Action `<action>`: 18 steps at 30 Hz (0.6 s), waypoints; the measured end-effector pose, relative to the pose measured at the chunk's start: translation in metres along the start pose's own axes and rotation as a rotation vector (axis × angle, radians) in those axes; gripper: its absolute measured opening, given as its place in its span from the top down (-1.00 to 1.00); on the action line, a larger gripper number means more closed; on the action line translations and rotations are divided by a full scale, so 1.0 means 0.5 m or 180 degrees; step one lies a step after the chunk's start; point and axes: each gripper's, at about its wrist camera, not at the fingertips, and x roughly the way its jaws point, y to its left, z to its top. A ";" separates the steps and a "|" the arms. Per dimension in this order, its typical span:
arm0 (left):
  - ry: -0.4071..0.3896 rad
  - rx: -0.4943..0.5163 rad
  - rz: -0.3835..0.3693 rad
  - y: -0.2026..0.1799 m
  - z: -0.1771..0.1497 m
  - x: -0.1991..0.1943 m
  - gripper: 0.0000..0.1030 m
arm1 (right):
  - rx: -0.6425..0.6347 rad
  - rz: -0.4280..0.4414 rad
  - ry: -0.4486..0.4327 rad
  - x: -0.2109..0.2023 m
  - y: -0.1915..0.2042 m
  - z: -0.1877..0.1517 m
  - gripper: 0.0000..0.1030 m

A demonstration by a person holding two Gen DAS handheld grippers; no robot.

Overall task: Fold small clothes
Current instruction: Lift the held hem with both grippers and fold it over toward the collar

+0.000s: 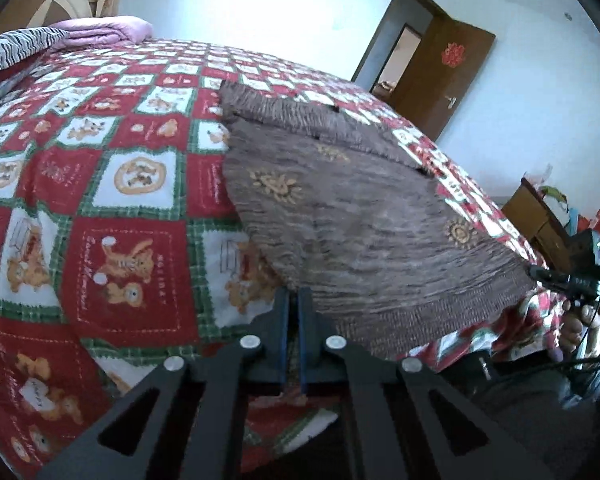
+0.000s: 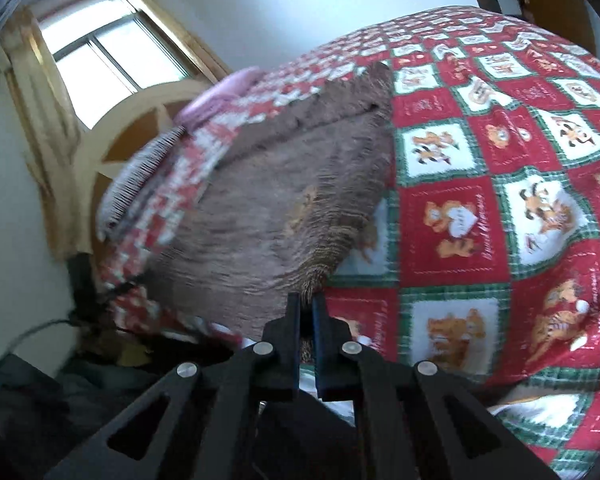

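Note:
A brown knitted garment [image 1: 360,216] with small orange sun motifs lies spread on a bed. My left gripper [image 1: 294,294] is shut on its near left corner, and the cloth rises toward the pinched jaws. In the right wrist view the same brown garment [image 2: 268,208] stretches away, blurred. My right gripper [image 2: 306,300] is shut on its near right corner, which is drawn up into a point between the fingers. The right gripper [image 1: 568,280] also shows at the far right of the left wrist view, with a hand around its grip.
The bed carries a red, white and green checked quilt [image 1: 100,208] with teddy bear prints. A folded purple blanket [image 1: 100,32] and a striped pillow [image 1: 16,48] lie at the headboard end. An open brown door [image 1: 440,68] and a wooden cabinet [image 1: 540,220] stand beyond the bed.

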 end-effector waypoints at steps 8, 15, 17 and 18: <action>-0.0315 -0.0125 -0.0037 0.015 0.050 -0.025 0.93 | 0.0185 0.0044 -0.0288 -0.022 -0.012 0.036 0.92; -0.0479 -0.0383 -0.0079 0.044 0.124 -0.005 0.93 | 0.0275 0.0030 -0.0492 -0.017 -0.016 0.112 0.92; -0.0554 -0.0378 -0.0067 0.044 0.149 -0.004 0.93 | 0.0254 0.0038 -0.0533 -0.018 -0.011 0.137 0.92; -0.0584 -0.0365 -0.0054 0.043 0.160 -0.004 0.93 | 0.0225 0.0032 -0.0553 -0.018 -0.006 0.153 0.92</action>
